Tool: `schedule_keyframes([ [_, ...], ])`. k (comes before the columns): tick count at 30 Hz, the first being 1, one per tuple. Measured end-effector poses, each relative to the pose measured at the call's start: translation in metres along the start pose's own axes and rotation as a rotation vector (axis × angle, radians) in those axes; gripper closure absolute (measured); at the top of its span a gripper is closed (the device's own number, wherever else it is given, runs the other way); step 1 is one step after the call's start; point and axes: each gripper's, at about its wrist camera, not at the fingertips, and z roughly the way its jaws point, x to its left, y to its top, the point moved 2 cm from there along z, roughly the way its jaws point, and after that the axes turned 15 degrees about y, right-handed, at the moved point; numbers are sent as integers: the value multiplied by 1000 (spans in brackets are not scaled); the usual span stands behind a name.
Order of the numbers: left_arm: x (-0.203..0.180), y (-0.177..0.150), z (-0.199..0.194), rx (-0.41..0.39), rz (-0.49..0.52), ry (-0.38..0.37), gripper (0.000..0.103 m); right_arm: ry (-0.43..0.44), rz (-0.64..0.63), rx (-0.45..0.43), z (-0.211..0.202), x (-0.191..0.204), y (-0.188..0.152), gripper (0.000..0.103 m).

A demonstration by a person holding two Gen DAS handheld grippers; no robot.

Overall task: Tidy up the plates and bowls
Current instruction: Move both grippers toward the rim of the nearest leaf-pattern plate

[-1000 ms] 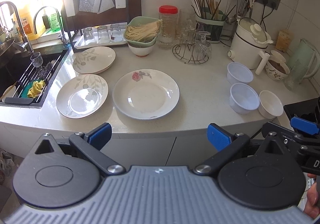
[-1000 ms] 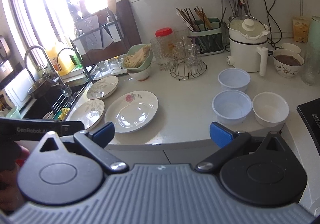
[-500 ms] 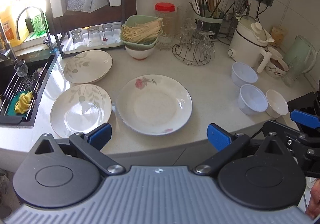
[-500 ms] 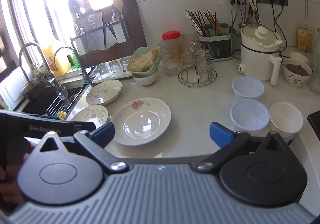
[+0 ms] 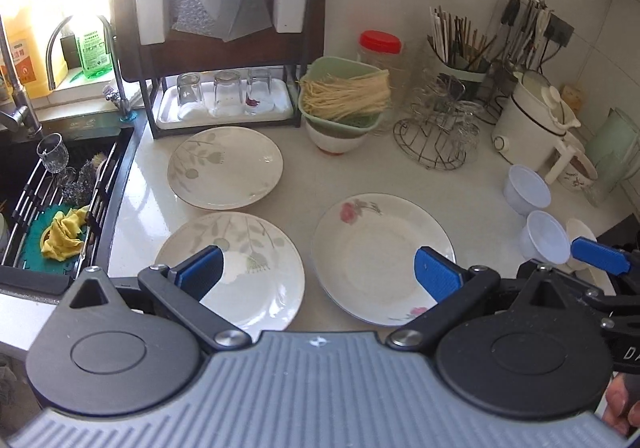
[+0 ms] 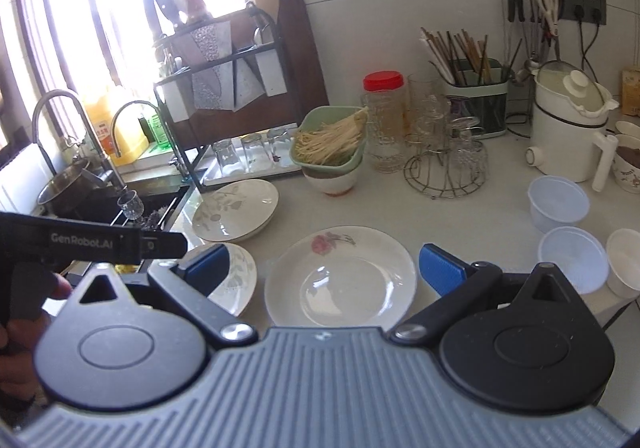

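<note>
Hovering, both grippers gape, empty: left gripper [image 5: 316, 268] above plates [image 5: 228, 272]; right gripper [image 6: 322, 268] should approach rose plate [image 6: 340, 276] rim low.

You've brought both grippers forward over the counter's front edge. Your left gripper [image 5: 318, 272] now hangs above the gap between the near leaf plate [image 5: 256, 268] and the rose plate [image 5: 372, 248]; your right gripper [image 6: 322, 268] sits over the rose plate.
</note>
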Motion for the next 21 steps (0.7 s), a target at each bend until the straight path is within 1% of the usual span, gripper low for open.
schedule_keyframes([
  [3,22,6,10,-5,-17,0,0,21,-3,-8,17,13,3,0],
  [7,49,12,23,-9,-23,4,0,4,-18,2,42,31,8,0],
  [11,75,15,38,-8,-15,18,0,11,1,18,64,44,10,0],
  [15,101,16,58,18,-6,18,0,3,26,48,89,55,8,0],
  [19,121,17,83,68,21,4,0,-4,94,71,113,61,5,0],
  [21,130,16,93,81,39,-9,0,6,138,85,126,65,2,0],
])
